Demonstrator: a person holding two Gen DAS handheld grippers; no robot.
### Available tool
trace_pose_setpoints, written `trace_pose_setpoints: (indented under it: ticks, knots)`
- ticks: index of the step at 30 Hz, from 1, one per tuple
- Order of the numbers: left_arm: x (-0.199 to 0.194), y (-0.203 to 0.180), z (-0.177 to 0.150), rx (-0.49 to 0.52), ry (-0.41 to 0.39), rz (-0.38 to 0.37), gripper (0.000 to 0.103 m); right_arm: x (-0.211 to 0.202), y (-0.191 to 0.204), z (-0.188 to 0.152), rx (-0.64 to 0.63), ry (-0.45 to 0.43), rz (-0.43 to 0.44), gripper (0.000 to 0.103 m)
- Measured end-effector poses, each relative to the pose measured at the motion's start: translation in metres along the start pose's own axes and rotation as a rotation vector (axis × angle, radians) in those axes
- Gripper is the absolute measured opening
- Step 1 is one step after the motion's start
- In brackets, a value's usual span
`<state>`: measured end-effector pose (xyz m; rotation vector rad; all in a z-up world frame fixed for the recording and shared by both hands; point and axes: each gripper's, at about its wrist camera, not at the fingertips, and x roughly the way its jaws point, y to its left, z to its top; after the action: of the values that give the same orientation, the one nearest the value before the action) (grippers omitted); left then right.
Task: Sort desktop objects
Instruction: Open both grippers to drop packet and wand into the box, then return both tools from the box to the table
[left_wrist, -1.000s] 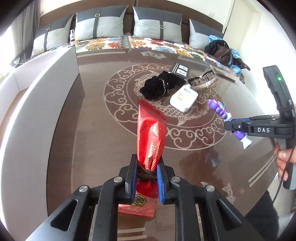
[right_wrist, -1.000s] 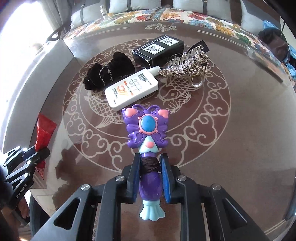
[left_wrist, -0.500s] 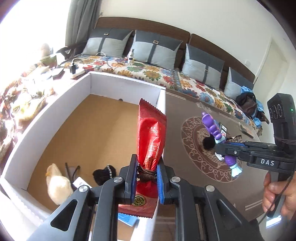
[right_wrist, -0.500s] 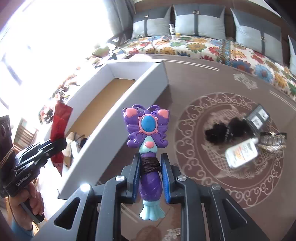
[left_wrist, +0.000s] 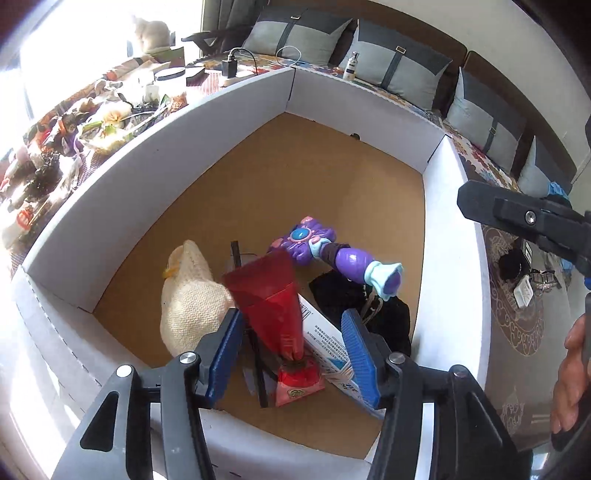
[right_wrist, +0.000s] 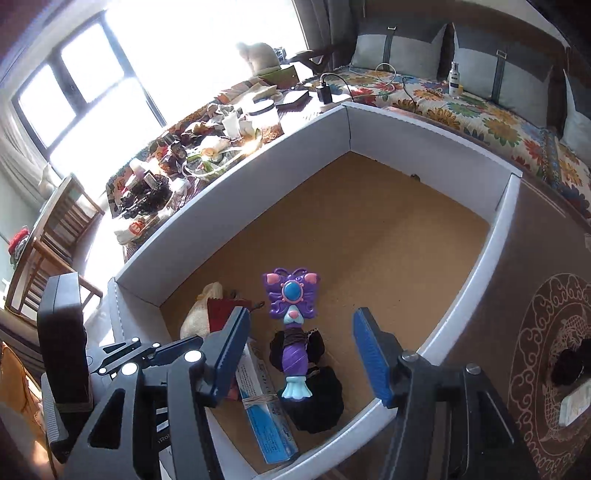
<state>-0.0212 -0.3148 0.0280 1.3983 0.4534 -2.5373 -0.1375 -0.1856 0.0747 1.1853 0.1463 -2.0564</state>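
A white cardboard box with a brown floor stands beside the table. My left gripper is open above its near end; the red snack packet lies loose below, between the spread jaws. My right gripper is also open; the purple butterfly wand toy lies free in the box on a black cloth. A cream knitted pouch and a blue-white carton lie beside them.
On the brown patterned table to the right remain a black scrunchie, a white bottle and a glittery item. A cluttered side table stands beyond the box. A sofa with grey cushions runs behind.
Both grippers moved from the table to over the box and opened. The red packet and the purple wand were let go and now lie in the box.
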Motion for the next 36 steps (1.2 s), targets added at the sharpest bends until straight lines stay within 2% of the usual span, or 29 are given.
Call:
trace_pose_setpoints:
  ticks: [2, 3, 6, 8, 11, 13, 15, 16, 20, 23, 28, 32, 34, 36]
  knots:
    - [-0.011, -0.006, -0.003, -0.008, -0.051, -0.006, 0.073, -0.019, -0.014, -0.010, -0.003, -0.045, -0.008, 0.071]
    - [-0.016, -0.012, -0.003, -0.010, -0.070, -0.023, 0.073, -0.031, -0.022, -0.017, -0.018, -0.077, -0.035, 0.074]
    - [-0.032, -0.041, -0.004, 0.018, -0.120, -0.085, 0.073, -0.066, -0.056, -0.047, -0.083, -0.178, -0.156, 0.097]
    - [-0.045, -0.068, -0.007, 0.062, -0.153, -0.133, 0.073, -0.083, -0.089, -0.081, -0.100, -0.203, -0.261, 0.103]
    - [-0.059, -0.117, -0.020, 0.147, -0.178, -0.234, 0.073, -0.100, -0.155, -0.149, -0.055, -0.183, -0.411, 0.103]
    - [-0.059, -0.154, -0.030, 0.212, -0.164, -0.303, 0.076, -0.112, -0.200, -0.192, 0.005, -0.149, -0.496, 0.103]
    - [-0.048, -0.193, -0.045, 0.276, -0.111, -0.354, 0.091, -0.125, -0.241, -0.226, 0.078, -0.110, -0.569, 0.103]
    - [-0.039, -0.213, -0.055, 0.308, -0.081, -0.368, 0.091, -0.134, -0.260, -0.240, 0.118, -0.102, -0.600, 0.103]
    - [0.019, -0.277, -0.093, 0.421, 0.055, -0.343, 0.091, -0.160, -0.311, -0.278, 0.261, -0.085, -0.649, 0.103]
    - [0.054, -0.308, -0.111, 0.469, 0.096, -0.309, 0.091, -0.169, -0.331, -0.293, 0.321, -0.083, -0.647, 0.103]
    - [0.085, -0.341, -0.108, 0.491, 0.076, -0.273, 0.091, -0.172, -0.329, -0.299, 0.355, -0.117, -0.656, 0.103]
    - [0.094, -0.358, -0.106, 0.550, 0.012, -0.212, 0.091, -0.174, -0.324, -0.299, 0.359, -0.136, -0.700, 0.103]
    - [0.096, -0.362, -0.110, 0.594, -0.017, -0.182, 0.096, -0.172, -0.327, -0.299, 0.371, -0.122, -0.711, 0.103]
    - [0.097, -0.359, -0.111, 0.582, -0.035, -0.197, 0.103, -0.172, -0.329, -0.300, 0.384, -0.118, -0.718, 0.103]
